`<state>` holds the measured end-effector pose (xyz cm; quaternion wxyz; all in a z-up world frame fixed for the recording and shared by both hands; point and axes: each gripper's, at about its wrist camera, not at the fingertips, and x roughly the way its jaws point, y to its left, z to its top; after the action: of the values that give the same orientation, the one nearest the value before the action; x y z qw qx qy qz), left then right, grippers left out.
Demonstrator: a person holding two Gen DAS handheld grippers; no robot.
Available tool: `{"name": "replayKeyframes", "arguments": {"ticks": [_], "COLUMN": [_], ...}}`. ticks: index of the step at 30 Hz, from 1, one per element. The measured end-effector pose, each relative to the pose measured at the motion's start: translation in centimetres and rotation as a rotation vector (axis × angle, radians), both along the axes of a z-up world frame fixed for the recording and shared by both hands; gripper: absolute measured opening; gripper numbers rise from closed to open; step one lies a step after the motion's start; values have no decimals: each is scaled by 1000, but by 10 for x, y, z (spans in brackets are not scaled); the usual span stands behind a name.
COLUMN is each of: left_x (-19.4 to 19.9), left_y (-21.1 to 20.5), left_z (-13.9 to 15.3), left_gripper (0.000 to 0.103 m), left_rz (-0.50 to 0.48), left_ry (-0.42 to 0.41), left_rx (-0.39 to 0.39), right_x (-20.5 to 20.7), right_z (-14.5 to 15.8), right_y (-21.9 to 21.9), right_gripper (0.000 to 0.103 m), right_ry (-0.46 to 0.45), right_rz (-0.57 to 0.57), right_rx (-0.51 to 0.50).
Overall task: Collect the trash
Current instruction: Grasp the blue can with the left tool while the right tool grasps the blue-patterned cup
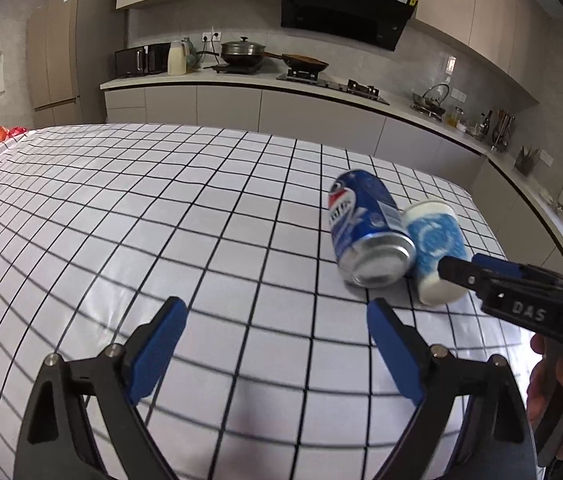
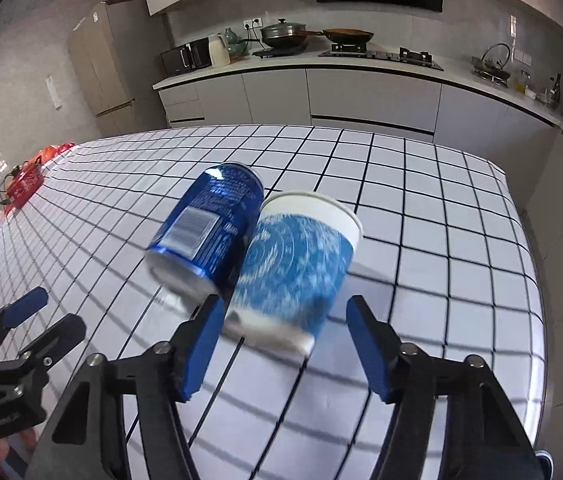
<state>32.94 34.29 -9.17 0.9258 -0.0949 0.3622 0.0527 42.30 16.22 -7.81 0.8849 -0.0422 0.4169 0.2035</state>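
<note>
In the left view our left tool (image 1: 275, 318) gapes empty short of the can (image 1: 365, 232) lying on the table (image 1: 161, 208), and in the right view our right tool (image 2: 281, 322), half-open, straddles the toppled cup's (image 2: 297, 268) base, so we should centre before squeezing gently.

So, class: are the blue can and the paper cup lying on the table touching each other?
Touching. In the right wrist view the blue can lies against the paper cup with no tablecloth visible between them.
</note>
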Motion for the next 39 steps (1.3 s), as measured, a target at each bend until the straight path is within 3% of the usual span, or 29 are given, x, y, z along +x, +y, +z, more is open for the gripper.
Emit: {"name": "replayKeyframes", "arguments": {"ticks": [8, 14, 20, 24, 28, 29, 32, 35, 37, 38, 39], "left_x": [34, 63, 90, 99, 98, 97, 89, 80, 81, 83, 86], "left_y": [-22, -46, -50, -40, -34, -33, -29, -29, -31, -31, -32], "left_z": [4, 1, -17, -20, -23, -24, -23, -20, -16, -14, -12], "left_gripper": [92, 92, 80, 80, 79, 71, 69, 69, 79, 90, 90], "left_rz": [-55, -111, -128, -117, -118, -121, -122, -129, -106, -99, -92], "left_ry": [-14, -2, 52, 70, 69, 67, 63, 66, 60, 55, 48], "left_rx": [-22, -38, -65, -85, -96, -100, -123, -102, -81, -69, -66], "right_x": [43, 67, 84, 98, 108, 108, 105, 93, 91, 92, 93], "right_z": [-12, -11, -12, -16, -16, -16, -15, -15, -16, -15, -15], "right_y": [-23, -41, -39, -32, -30, -30, -30, -30, -27, -25, -24], "right_gripper": [61, 61, 61, 62, 65, 63, 61, 63, 68, 77, 78], "right_ry": [25, 57, 42, 43, 42, 44, 46, 47, 48, 42, 37], "right_rz": [-66, -26, 40, 34, 32, 38, 48, 63, 75, 74, 72], "right_rx": [-10, 17, 36, 39, 64, 76, 83, 66, 42, 29, 25]}}
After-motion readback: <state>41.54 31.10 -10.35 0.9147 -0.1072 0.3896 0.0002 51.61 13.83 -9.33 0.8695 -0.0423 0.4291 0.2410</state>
